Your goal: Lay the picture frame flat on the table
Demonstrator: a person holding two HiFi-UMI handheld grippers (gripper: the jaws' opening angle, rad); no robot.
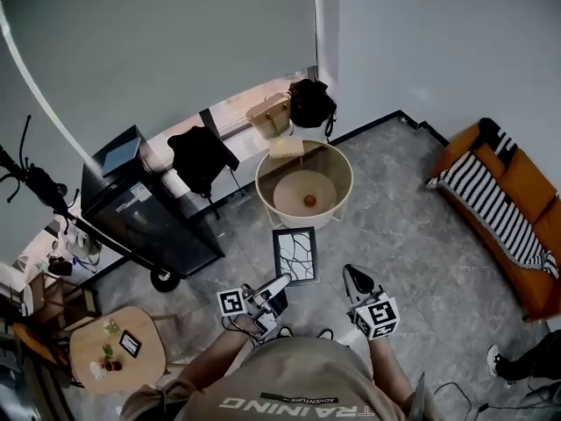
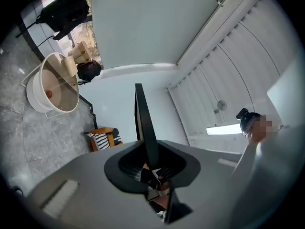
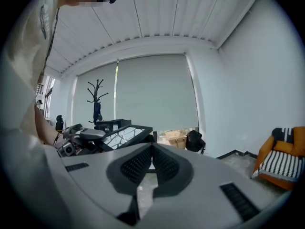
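Note:
The picture frame, black-edged with a white branching pattern, hangs in the air in front of me, short of the round white table. My left gripper is shut on the frame's near edge. In the left gripper view the frame runs edge-on between the jaws. My right gripper hovers to the frame's right, apart from it. Its jaws meet at the tips with nothing between them. From the right gripper view the frame lies nearly level, at the left.
The round table has a glass top over a basket with a small orange ball inside. A black cabinet stands at left, an orange sofa with a striped blanket at right. Bags sit by the window. A small wooden table is near left.

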